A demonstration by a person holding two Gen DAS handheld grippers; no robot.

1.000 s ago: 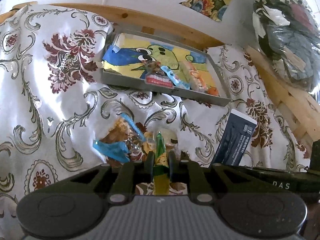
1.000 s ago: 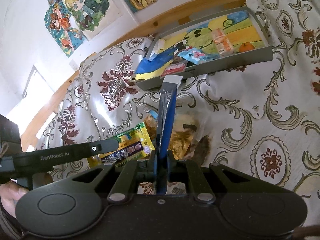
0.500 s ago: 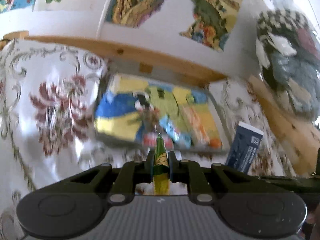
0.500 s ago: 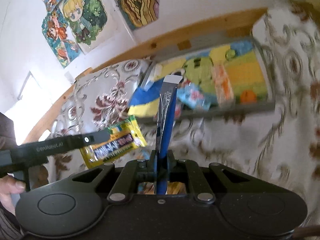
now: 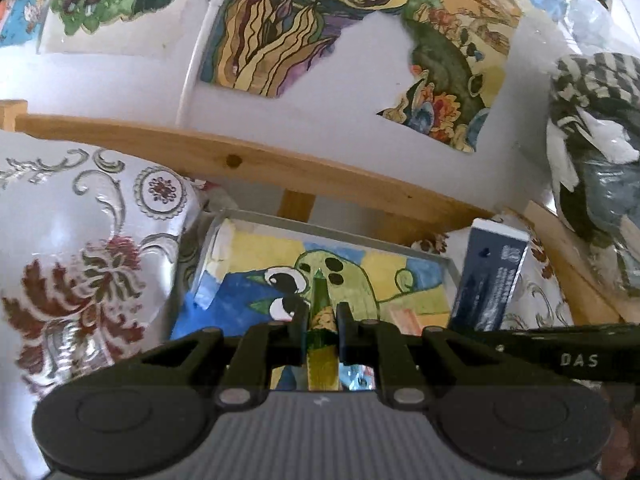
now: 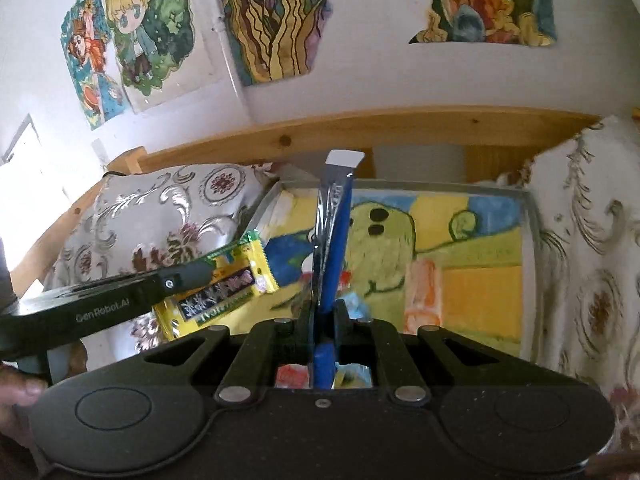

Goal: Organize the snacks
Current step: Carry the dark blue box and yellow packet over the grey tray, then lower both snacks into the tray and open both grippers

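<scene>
My left gripper (image 5: 323, 312) is shut on a green and yellow snack packet (image 5: 320, 300), seen edge-on; in the right wrist view the same packet (image 6: 224, 284) shows flat. My right gripper (image 6: 325, 308) is shut on a dark blue snack packet (image 6: 334, 232) with a white top; it also shows in the left wrist view (image 5: 488, 280). Both are held above the near edge of a grey tray (image 6: 530, 240) lined with a green cartoon drawing. An orange packet (image 6: 424, 296) and a light blue one (image 6: 356, 304) lie in the tray.
The tray (image 5: 328, 236) sits on a white floral cloth (image 5: 80, 264) against a wooden rail (image 5: 240, 160) and a wall with posters. A plastic bag of clothes (image 5: 600, 160) hangs at the right.
Both grippers have lifted from the pile of snacks on the cloth and moved forward toward the tray, each carrying its packet. The pile has dropped out of view.
</scene>
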